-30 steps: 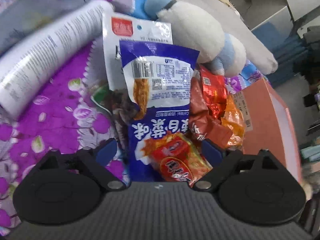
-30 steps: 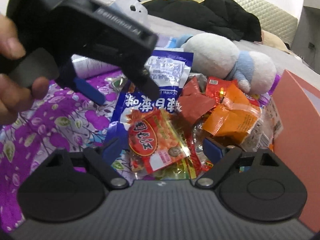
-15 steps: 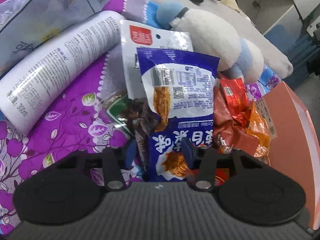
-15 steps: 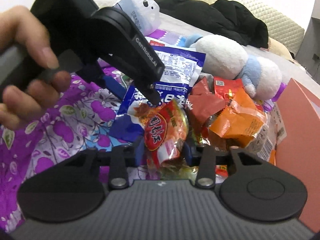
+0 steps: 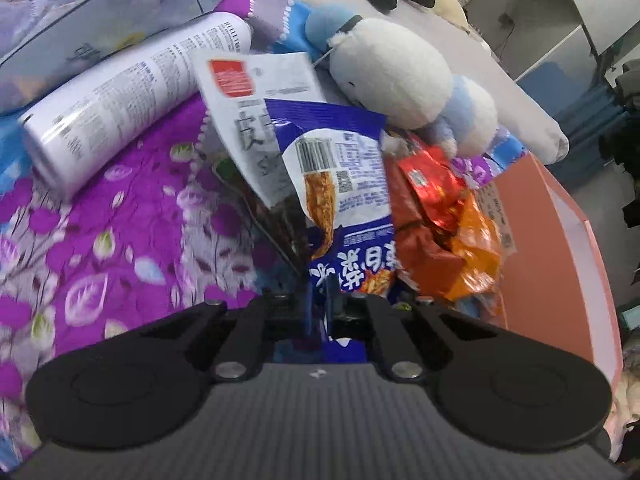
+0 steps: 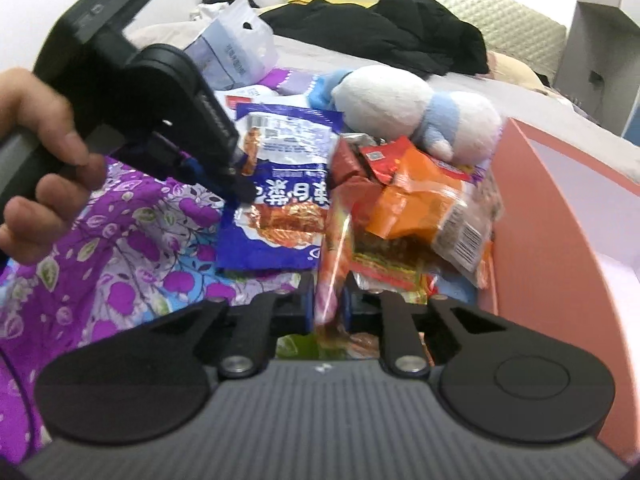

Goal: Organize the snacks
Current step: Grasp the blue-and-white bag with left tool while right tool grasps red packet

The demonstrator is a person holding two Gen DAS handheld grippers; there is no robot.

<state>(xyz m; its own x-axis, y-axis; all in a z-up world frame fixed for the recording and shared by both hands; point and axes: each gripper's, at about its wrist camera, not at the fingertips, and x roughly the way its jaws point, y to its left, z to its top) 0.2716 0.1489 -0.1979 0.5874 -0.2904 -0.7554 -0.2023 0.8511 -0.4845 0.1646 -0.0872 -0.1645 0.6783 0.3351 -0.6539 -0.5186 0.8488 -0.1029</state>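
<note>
Both fisheye views are evenly and softly lit, with weak shadows. Straight lines bow toward the rims, and the corners go dark. Motion blur smears the purple floral sheet [image 5: 120,240] at 9 o'clock. Glare flashes on the blue snack bag [image 5: 344,184]. The hand [image 6: 44,168] at 9 o'clock is soft.

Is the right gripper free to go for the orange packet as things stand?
Probably not yet. The right gripper is shut on a red snack packet, so it must drop that first. The orange packet itself lies uncovered on top of the pile, just ahead.
</note>
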